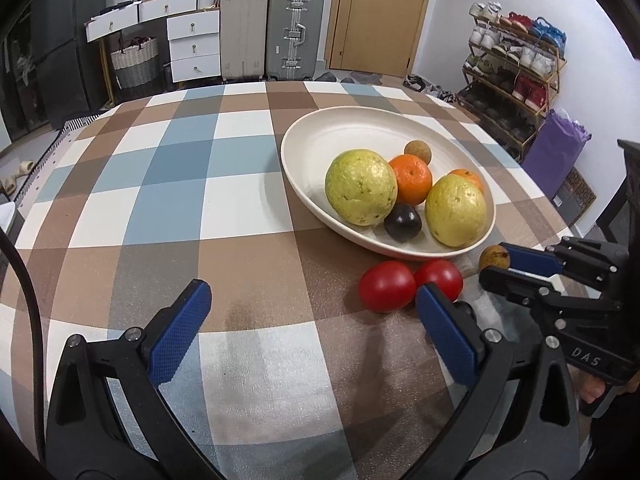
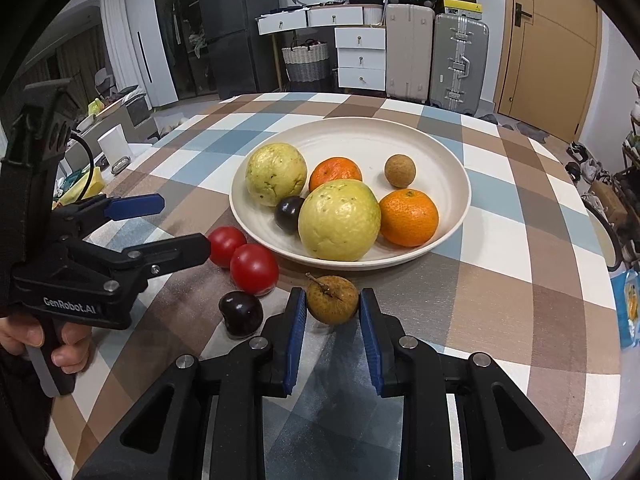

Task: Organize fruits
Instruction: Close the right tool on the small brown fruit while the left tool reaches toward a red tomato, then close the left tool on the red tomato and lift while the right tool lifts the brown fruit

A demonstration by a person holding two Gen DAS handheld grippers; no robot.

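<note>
A cream plate (image 2: pixel 452 176) (image 1: pixel 304 136) holds two yellow-green guavas (image 2: pixel 339 220), two oranges (image 2: pixel 408 218), a dark plum (image 2: pixel 289 213) and a small brown longan (image 2: pixel 400 171). On the cloth in front lie two red tomatoes (image 2: pixel 254 269) (image 1: pixel 386 286), a dark plum (image 2: pixel 241 313) and a brown longan with a stem (image 2: pixel 332 299) (image 1: pixel 494 257). My right gripper (image 2: pixel 333 305) has its pads on either side of this longan, close to it; I cannot tell if they touch. My left gripper (image 1: pixel 312 304) is open and empty, its right finger by the tomatoes.
The round table has a checked cloth (image 1: pixel 168 184). Suitcases (image 1: pixel 296 32), white drawers (image 1: pixel 194 46) and a door (image 1: pixel 380 12) stand behind. A shoe rack (image 1: pixel 516 64) stands at the right. A white container (image 2: pixel 114 146) sits off the table's left.
</note>
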